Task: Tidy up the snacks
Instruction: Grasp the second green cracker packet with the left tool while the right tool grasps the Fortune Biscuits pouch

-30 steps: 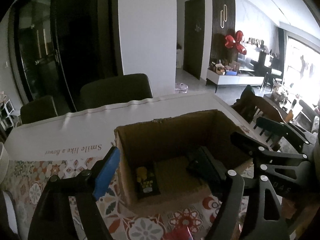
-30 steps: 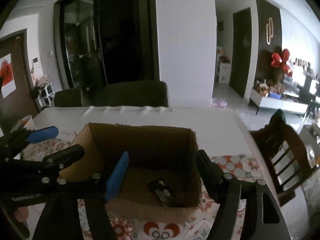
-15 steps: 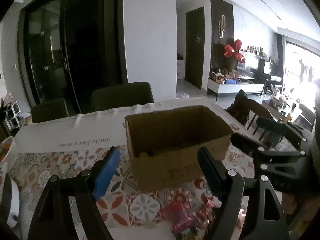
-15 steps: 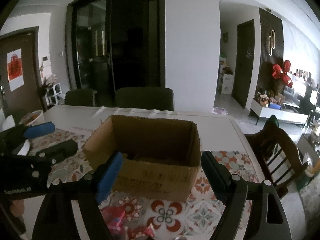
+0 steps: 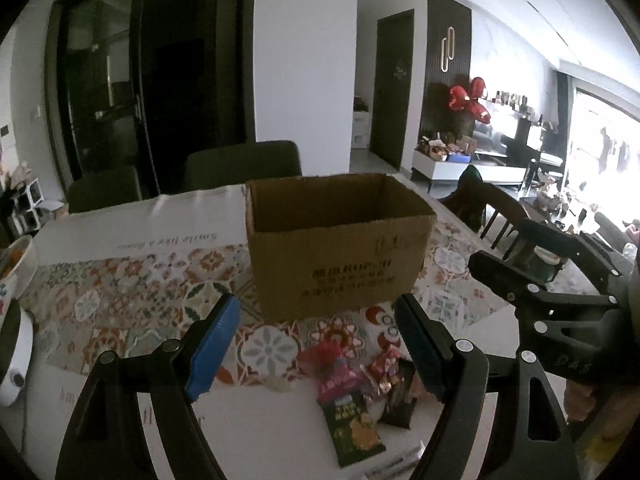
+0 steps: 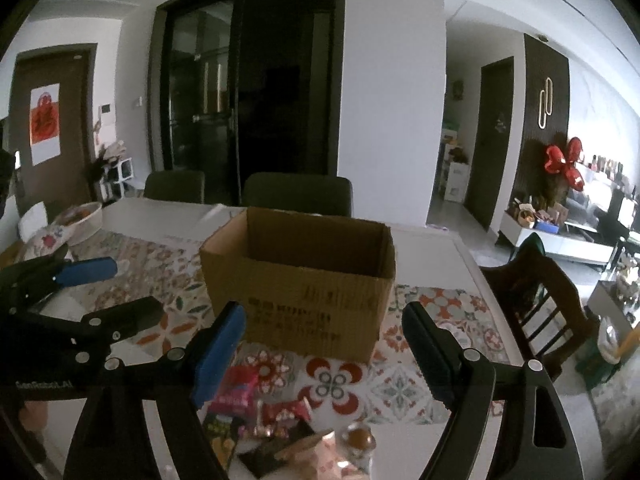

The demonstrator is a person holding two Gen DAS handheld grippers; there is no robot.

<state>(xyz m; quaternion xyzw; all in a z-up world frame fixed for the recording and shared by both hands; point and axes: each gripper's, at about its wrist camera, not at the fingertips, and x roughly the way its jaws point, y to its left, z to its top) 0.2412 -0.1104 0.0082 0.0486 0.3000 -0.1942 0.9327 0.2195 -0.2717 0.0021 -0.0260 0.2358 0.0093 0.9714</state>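
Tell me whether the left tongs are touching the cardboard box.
Apart. The left wrist view shows the left tongs open, with patterned tablecloth visible between their tips and the cardboard box.

Right gripper (image 6: 320,344) occupies the lower frame, jaws spread wide with nothing between the pads; they have just been opening. Cardboard box (image 6: 298,280) stands open-topped at centre on the patterned tablecloth (image 6: 436,320), its interior in shadow. Snack packets (image 6: 256,412) lie in a loose cluster at 6 o'clock of the box, near the table's front edge. Left gripper (image 6: 116,288) enters at 9 o'clock, also parted and empty. Wooden chair (image 6: 536,296) stands at 3 o'clock.
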